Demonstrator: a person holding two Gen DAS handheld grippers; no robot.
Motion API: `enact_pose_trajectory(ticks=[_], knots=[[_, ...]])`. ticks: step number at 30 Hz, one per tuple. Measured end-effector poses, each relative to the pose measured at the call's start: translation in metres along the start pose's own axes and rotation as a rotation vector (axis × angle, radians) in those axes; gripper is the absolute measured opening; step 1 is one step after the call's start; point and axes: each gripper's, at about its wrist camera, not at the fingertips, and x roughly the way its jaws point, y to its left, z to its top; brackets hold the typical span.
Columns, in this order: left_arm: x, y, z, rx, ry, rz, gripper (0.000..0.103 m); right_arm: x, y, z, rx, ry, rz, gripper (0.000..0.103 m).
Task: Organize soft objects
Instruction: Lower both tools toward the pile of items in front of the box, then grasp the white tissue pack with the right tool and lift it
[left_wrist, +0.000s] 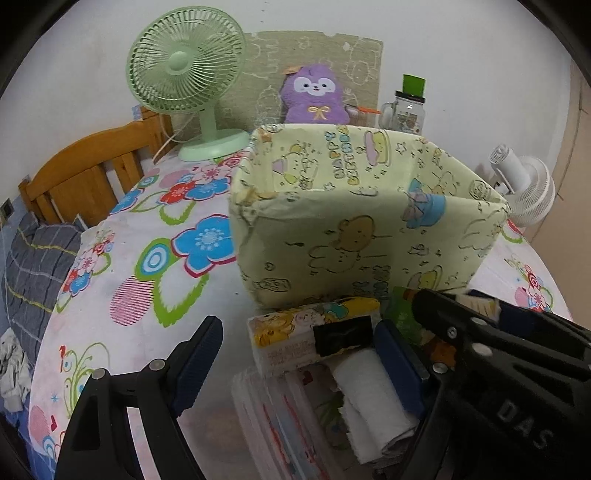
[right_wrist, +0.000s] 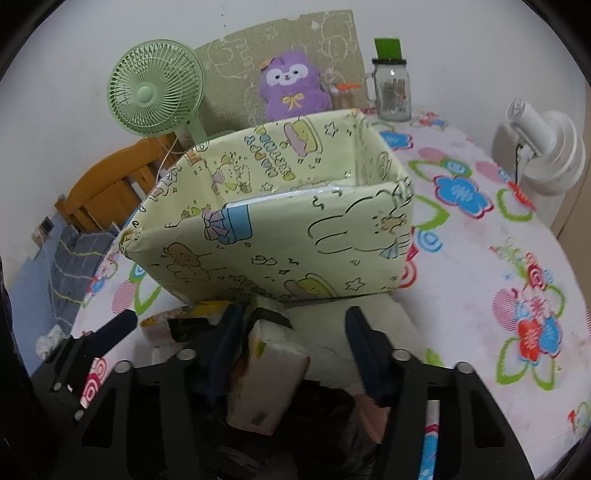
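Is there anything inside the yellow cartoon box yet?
Nothing shows inside the yellow cartoon box: only its printed inner walls are visible. The near wall hides the floor, so something low could lie there unseen. The tissue packs remain outside, in front of it.

Box (left_wrist: 354, 229) mid-table (left_wrist: 122, 266), tissue packs (left_wrist: 295, 336) before it, plush (left_wrist: 314, 96) behind, fans (left_wrist: 184, 70) at either side.

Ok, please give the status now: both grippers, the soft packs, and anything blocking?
Left gripper open over cartoon-printed tissue pack. Right gripper open around white tissue pack. Pale-yellow cartoon-print box directly ahead, nothing blocking.
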Motion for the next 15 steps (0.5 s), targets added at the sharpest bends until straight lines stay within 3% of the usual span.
enact_pose_trajectory(ticks=[2,15], knots=[[0.0014,-0.0019,0.0000,0.004,0.006,-0.015,0.085,0.0004,0.0019,-0.0003,-0.008,0.002,0.002,0.034],[0.0066,-0.0107,0.0037,0.001,0.019,-0.050,0.085,-0.0037,-0.0009,0.0016,-0.010,-0.016,-0.011,0.028]])
